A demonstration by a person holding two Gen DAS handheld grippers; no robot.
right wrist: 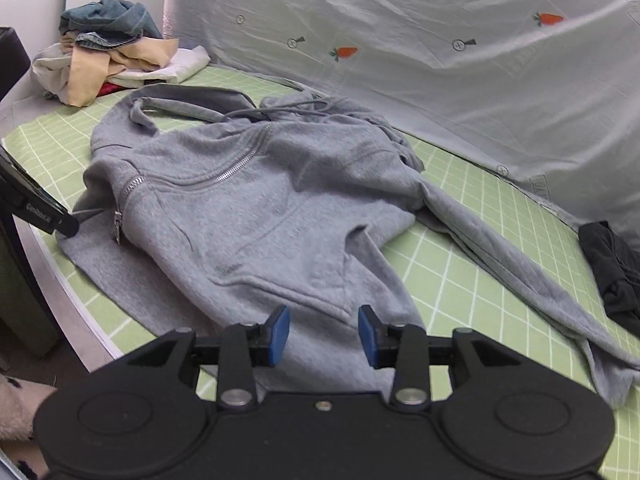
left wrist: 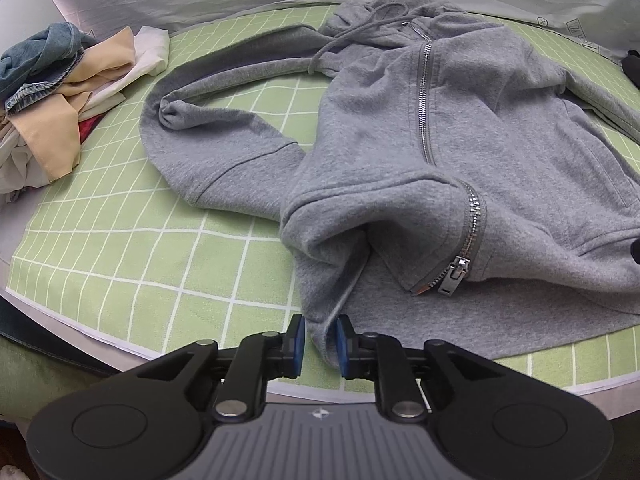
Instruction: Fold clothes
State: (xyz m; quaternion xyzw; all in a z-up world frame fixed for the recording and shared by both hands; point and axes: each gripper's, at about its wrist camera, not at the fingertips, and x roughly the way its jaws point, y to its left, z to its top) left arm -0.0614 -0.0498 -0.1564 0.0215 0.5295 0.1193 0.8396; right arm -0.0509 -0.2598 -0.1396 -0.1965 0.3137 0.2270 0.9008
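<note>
A gray hoodie (left wrist: 460, 128) lies spread on a green mat (left wrist: 120, 248) with white squares. It is laid out flat with the front up, most likely so it can be folded neatly. The zipper (left wrist: 424, 92) runs down the front, and near the bottom the cloth is bunched up in a lump, so the hem is not smooth yet.

The left tongs (left wrist: 320, 338) sit at the near hem. A fold of gray cloth is between the blue pads (left wrist: 298, 332), but the pads stand a little apart and do not seem to squeeze it. So I think the left tongs are open, not gripping.

The right tongs (right wrist: 324, 334) are open wide over the other bottom corner, and nothing is held. The hoodie lies under them.

One sleeve (right wrist: 520, 260) stretches out long to the side. The other sleeve (left wrist: 208, 120) curls around in a loop. Both still need folding in.

A pile of clothes (left wrist: 52, 92) waits at the far corner of the mat, out of the way. A black cloth (right wrist: 612, 272) lies at the other edge.
</note>
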